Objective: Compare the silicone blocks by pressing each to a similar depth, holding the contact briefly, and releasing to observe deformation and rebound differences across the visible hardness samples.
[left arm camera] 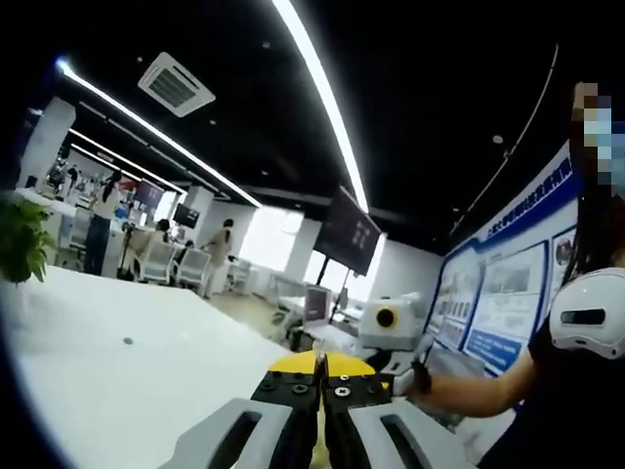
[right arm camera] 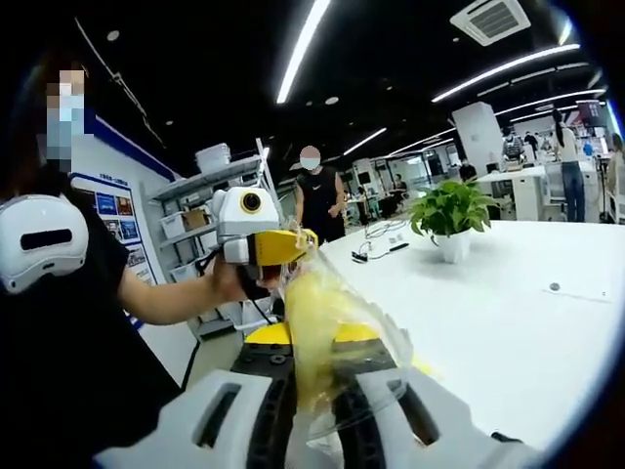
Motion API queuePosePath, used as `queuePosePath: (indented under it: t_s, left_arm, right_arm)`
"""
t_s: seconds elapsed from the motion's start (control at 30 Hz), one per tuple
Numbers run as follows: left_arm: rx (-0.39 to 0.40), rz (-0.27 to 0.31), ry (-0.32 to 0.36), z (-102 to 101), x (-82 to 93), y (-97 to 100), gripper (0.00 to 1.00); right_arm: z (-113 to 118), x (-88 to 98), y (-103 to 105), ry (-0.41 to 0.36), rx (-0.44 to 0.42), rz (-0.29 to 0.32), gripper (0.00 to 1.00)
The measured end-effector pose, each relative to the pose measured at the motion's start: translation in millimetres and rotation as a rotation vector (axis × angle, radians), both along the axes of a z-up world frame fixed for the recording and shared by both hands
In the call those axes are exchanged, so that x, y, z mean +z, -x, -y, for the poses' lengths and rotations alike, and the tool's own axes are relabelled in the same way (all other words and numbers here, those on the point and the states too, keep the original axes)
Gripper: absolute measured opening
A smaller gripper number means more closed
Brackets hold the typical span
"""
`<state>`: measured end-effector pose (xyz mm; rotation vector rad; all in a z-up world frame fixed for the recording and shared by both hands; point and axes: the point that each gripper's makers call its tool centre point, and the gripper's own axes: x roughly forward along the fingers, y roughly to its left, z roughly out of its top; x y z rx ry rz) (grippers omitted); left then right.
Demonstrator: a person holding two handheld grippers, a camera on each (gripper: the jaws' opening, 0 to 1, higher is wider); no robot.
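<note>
Jaws of your left gripper (left arm camera: 320, 391) stand closed together with nothing visible between them. In the right gripper view, your right gripper (right arm camera: 314, 391) holds a crumpled clear plastic bag with yellow contents (right arm camera: 327, 332) clamped between its jaws; the bag's long axis runs up and away to the yellow tips of the left gripper (right arm camera: 283, 244), which meets its upper end. Whether the contents are silicone blocks I cannot tell. You hold the bag above the near edge of the white table (right arm camera: 508, 313), so any sample must come out and down onto it before pressing. Farther off stands a potted green plant (right arm camera: 451, 220).
</note>
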<state>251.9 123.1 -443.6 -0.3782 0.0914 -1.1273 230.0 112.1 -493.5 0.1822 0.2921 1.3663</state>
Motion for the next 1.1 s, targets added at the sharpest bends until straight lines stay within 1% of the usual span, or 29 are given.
queuePosePath:
  t_s: [0.07,0.13,0.3,0.4,0.57,0.8,0.9,1.03,1.1]
  left_arm:
    - [0.005,0.008,0.009,0,0.4,0.2,0.0]
    - [0.0,-0.012,0.033,0,2.0,0.1,0.0]
    - [0.009,-0.017,0.041,0,3.1,-2.8,0.0]
    - [0.025,-0.028,0.023,1,-1.0,-7.1,0.0]
    - [0.031,-0.045,0.044,0,-1.4,-8.6,0.0]
    - [0.028,-0.047,0.063,-2,2.7,-9.1,0.0]
    - [0.024,-0.041,0.069,-2,5.2,-8.1,0.0]
    - [0.022,-0.043,0.08,-3,6.7,-8.0,0.0]
    - [0.024,-0.049,0.085,-3,6.3,-8.6,0.0]
  right_arm:
    - [0,0.3,-1,-0.005,-0.002,0.015,0.09]
    - [0,0.7,-1,-0.013,-0.003,0.03,0.09]
    - [0,0.3,-6,-0.04,-0.017,0.015,0.11]
    - [1,-3.9,-9,-0.047,-0.022,-0.006,0.13]
    - [1,-4.1,-13,-0.064,-0.034,-0.006,0.14]
    - [1,0.3,-15,-0.089,-0.045,0.005,0.16]
    - [2,3.3,-17,-0.111,-0.044,0.011,0.17]
    - [1,4.3,-18,-0.113,-0.048,0.021,0.18]
    - [2,4.2,-21,-0.117,-0.064,0.031,0.2]
